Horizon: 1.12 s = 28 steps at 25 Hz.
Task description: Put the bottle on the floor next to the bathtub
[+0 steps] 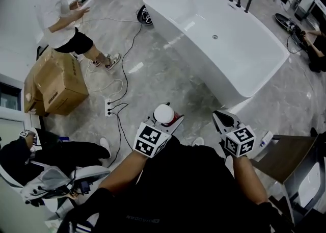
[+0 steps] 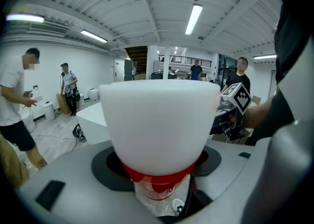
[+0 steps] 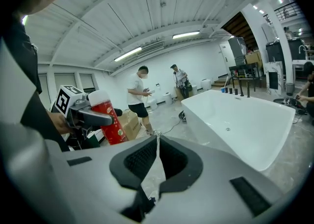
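Bottle (image 1: 164, 113), seen from the head view, sat in the left gripper (image 1: 167, 121) with its white cap turned up toward the camera, so its long axis ran roughly upright; it was held in the air over the floor (image 1: 153, 76), close to the person's body; the bathtub (image 1: 265, 79) lay ahead and to the right, its near corner not far beyond the right gripper (image 1: 223, 119); the open floor along the tub's left side lay forward of the bottle, so I judged the carrying hand would have to reach forward and down.

In the left gripper view the cap filled the middle; under it a red band and a clear neck showed between the two jaws, which were clamped on the bottle's body; the tub showed only as a white edge behind the cap.

The right gripper view gave what the others hid: the bottle's red label side-on, standing nearly upright with a slight lean, a jaw of the left gripper lying across it; this gripper's own jaws were pressed together on nothing, and the whole tub lay ahead to its right.
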Tool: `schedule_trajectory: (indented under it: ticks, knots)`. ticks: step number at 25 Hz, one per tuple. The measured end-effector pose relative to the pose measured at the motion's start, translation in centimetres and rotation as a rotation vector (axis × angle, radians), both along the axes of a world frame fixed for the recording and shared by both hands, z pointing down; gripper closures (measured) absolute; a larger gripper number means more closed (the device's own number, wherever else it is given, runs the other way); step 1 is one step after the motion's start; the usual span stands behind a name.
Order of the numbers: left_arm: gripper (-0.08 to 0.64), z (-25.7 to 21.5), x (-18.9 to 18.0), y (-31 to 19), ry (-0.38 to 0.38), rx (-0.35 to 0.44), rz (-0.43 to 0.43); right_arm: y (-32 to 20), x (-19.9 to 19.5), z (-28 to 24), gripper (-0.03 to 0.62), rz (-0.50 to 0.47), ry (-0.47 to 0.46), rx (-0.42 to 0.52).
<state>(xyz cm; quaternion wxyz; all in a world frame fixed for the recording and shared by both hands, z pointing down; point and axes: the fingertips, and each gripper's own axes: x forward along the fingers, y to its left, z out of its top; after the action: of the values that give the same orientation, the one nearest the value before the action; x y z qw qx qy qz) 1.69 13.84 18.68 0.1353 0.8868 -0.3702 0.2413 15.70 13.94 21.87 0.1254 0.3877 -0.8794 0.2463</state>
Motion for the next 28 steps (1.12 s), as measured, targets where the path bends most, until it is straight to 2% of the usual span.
schedule_trajectory:
  ticks: [5, 10, 17, 20, 24, 28]
  knots:
    - [0.27, 0.6, -1.6, -3.9, 0.006, -0.013, 0.036, -3.1, -1.2, 0.4, 0.552, 0.022, 0.031, -0.01]
    - [0.27, 1.9, -4.1, -10.3, 0.014, -0.02, 0.097, -7.4, -3.7, 1.0, 0.552, 0.083, 0.061, -0.024]
    - [0.27, 4.2, -9.0, -20.3, -0.009, 0.012, 0.186, -13.9, -9.1, 2.8, 0.553, 0.15, 0.129, -0.081]
    - [0.27, 5.5, -11.3, -23.7, -0.002, -0.008, 0.199, -17.1, -11.5, 4.1, 0.552, 0.159, 0.173, -0.103]
    - [0.27, 7.8, -13.8, -26.5, -0.014, -0.028, 0.238, -20.6, -14.8, 6.3, 0.552, 0.125, 0.232, -0.132]
    - [0.27, 11.3, -15.0, -27.5, -0.03, -0.077, 0.231, -21.7, -18.6, 8.7, 0.552, -0.015, 0.259, -0.186]
